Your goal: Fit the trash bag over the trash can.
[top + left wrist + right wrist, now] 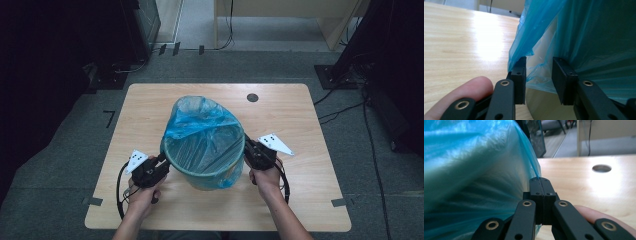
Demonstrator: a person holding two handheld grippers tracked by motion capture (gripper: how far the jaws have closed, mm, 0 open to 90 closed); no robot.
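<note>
A round bin (212,180) lined with a blue plastic bag (200,120) stands in the middle of the wooden table (300,200). My left gripper (161,161) is at the bin's left rim. In the left gripper view it (539,80) is open, its jaws straddling the bag's (594,37) loose hem and the pale bin wall (539,66). My right gripper (247,150) is at the right rim. In the right gripper view it (540,182) is shut, pinching a thin edge of the bag (474,170) between its tips.
A round cable hole (252,97) sits in the table's far right part. Grey carpet surrounds the table, with cables and dark equipment stands at the left and right. Bare tabletop lies on both sides of the bin.
</note>
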